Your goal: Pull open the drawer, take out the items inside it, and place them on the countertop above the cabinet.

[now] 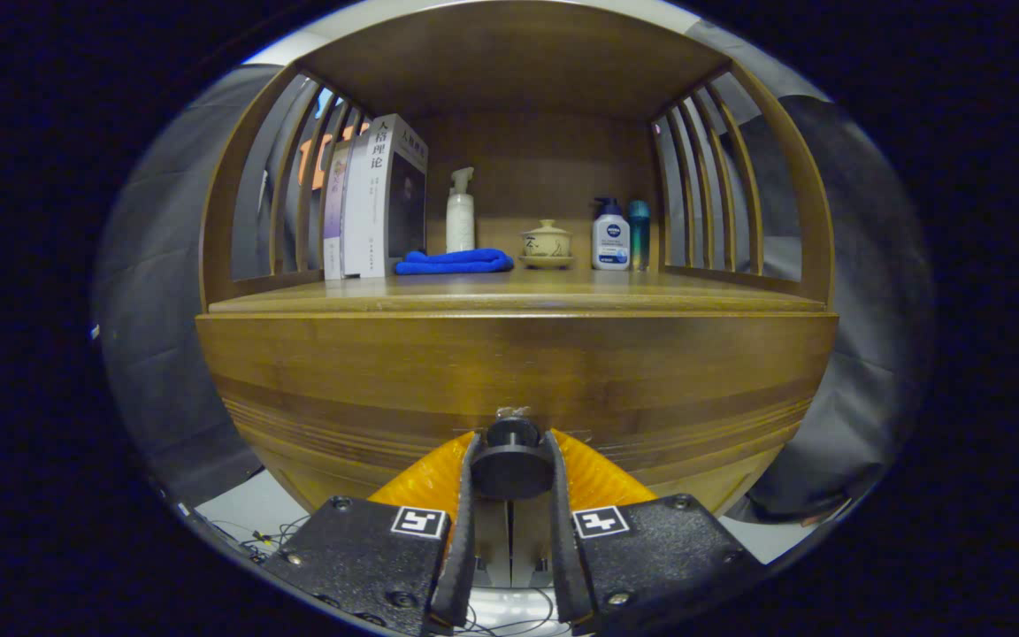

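A pale book point(381, 199) standing at the far left of the desk point(651, 292) shows the Chinese title 人格理论 down its spine. A white pump bottle point(609, 239) at the far right carries a round dark-blue brand badge. Each side of the tongs point(511, 473), clamped on the drawer knob point(511, 456), bears a square black-and-white marker point(419, 521).

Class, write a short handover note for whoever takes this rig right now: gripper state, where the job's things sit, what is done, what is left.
Gripper: fingers closed on the dark round drawer knob, one on each side.
Drawer front looks flush with the cabinet; contents hidden.
Countertop: front part bare; books, blue cloth, bottles and a lidded cup stand at the back.
Done: knob gripped.
Left: pull the drawer open, lift the items out, set them on the countertop.
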`<state>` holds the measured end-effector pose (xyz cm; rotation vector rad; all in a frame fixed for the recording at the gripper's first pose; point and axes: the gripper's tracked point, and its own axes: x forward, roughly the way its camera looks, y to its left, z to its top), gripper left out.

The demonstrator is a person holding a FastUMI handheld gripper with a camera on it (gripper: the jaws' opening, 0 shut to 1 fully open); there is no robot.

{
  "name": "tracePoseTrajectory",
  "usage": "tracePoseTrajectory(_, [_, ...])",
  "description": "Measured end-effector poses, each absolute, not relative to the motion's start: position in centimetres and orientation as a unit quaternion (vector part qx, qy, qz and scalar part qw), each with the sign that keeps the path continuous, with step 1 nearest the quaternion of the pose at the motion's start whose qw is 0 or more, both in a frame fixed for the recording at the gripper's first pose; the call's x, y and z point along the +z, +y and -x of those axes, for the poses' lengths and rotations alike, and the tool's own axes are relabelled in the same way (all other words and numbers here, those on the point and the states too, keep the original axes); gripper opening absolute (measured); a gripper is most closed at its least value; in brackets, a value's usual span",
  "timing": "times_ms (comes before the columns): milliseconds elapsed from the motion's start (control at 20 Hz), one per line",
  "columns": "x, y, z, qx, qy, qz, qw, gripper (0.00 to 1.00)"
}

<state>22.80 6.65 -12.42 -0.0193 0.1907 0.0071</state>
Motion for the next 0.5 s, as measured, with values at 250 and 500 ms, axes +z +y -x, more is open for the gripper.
tracePoseTrajectory(250, [-12.6, 6.8, -20.6, 0.008, 0.092, 0.020, 0.996, 0.38])
tracePoseTrajectory(500, [-12.9, 6.8, -18.2, 0.012, 0.091, 0.019, 0.996, 0.38])
